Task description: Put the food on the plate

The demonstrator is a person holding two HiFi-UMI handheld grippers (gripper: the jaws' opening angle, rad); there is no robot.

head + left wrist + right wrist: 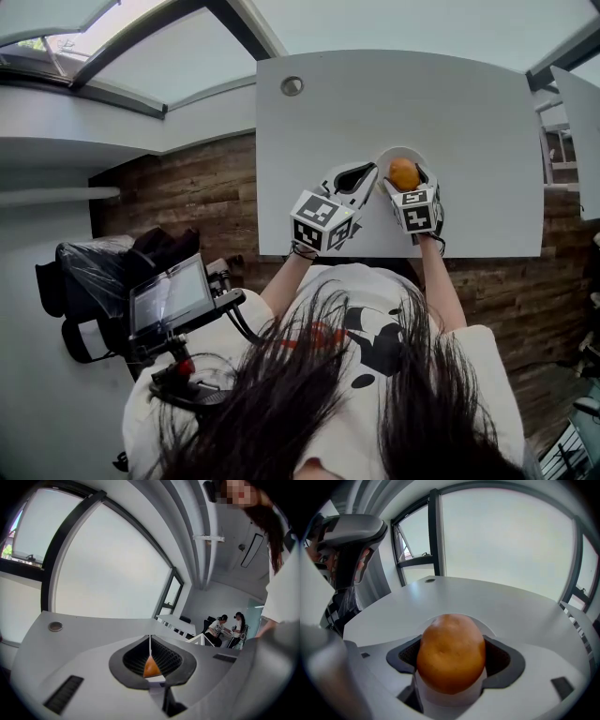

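Right gripper (450,660) gripping orange food (451,646) firmly over plate (398,151) at near edge of bench (469,112) | plate largely hiding beneath food and grippers; contact indiscernible | left gripper (150,651) sitting closed, empty, just left of plate.

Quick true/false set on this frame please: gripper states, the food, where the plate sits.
1. The right gripper is closed on the round orange-brown food item. True.
2. The left gripper also grips the food. False: its jaws are together with nothing between them.
3. The food is over the round white plate. True.
4. The plate sits beside the round metal grommet at the far side of the white table. False: it is near the table's near edge, well apart from the grommet.
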